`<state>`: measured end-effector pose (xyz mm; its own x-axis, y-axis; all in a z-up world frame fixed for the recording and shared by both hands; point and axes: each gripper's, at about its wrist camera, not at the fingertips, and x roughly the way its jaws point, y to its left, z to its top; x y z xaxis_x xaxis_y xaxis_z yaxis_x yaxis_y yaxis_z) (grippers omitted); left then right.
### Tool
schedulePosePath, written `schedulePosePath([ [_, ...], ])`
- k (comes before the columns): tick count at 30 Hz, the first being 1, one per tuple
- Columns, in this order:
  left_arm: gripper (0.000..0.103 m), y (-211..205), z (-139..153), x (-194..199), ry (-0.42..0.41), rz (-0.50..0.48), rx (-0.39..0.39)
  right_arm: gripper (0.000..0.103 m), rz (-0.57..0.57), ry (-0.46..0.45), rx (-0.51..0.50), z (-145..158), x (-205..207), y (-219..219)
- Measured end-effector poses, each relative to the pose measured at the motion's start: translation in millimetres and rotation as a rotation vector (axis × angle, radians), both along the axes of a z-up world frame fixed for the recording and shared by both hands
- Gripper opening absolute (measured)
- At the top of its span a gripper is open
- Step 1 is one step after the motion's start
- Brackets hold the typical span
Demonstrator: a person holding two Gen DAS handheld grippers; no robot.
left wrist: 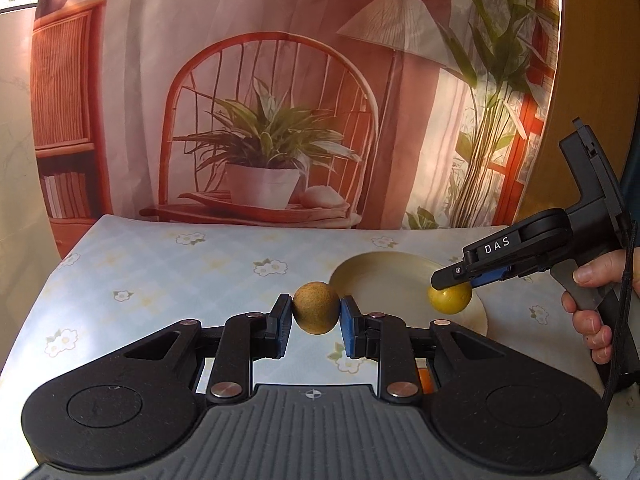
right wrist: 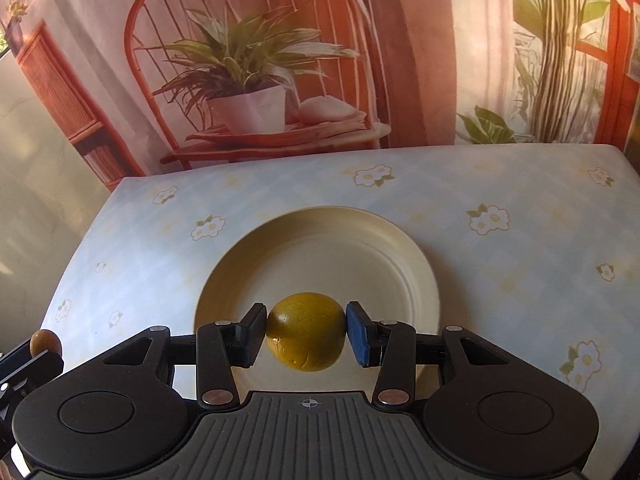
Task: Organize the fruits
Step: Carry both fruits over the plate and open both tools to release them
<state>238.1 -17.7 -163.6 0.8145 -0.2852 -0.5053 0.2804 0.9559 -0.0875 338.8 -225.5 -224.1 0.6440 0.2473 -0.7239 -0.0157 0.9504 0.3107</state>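
While each gripper clamps one fruit, one plate (right wrist: pixel 400 256) waits.

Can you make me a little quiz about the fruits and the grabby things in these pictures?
1. True or false: the left hand-held gripper is shut on a brown round fruit.
2. What is the right hand-held gripper holding? A) a red apple B) a yellow-green fruit C) nothing
3. Fill the gap: below the yellow-green fruit lies a cream ____ on the flowered tablecloth.

Key:
1. True.
2. B.
3. plate. No fruit lies on it yet; both fruits are in the grippers.
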Motion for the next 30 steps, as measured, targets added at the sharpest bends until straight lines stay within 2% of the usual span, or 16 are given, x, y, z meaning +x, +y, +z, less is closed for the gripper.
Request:
schedulePosePath([
  [7,0.027,-36.7,-17.1,66.3,0.092,-0.060,0.001,0.040,-0.031,0.006,-0.003,-17.0,21.9,-25.4],
  [13,0.027,-60.3,-42.5,98.4,0.161,-0.097,0.042,0.040,-0.017,0.020,-0.003,-33.1,39.0,-33.2],
  [25,0.027,-75.6,-64.5,118.6,0.211,-0.106,0.129,0.041,-0.013,-0.009,0.085,-42.6,49.8,-40.4],
  [30,0.027,-76.2,-66.8,121.3,0.215,-0.096,0.151,0.042,-0.012,-0.012,0.051,-40.3,48.6,-41.9],
])
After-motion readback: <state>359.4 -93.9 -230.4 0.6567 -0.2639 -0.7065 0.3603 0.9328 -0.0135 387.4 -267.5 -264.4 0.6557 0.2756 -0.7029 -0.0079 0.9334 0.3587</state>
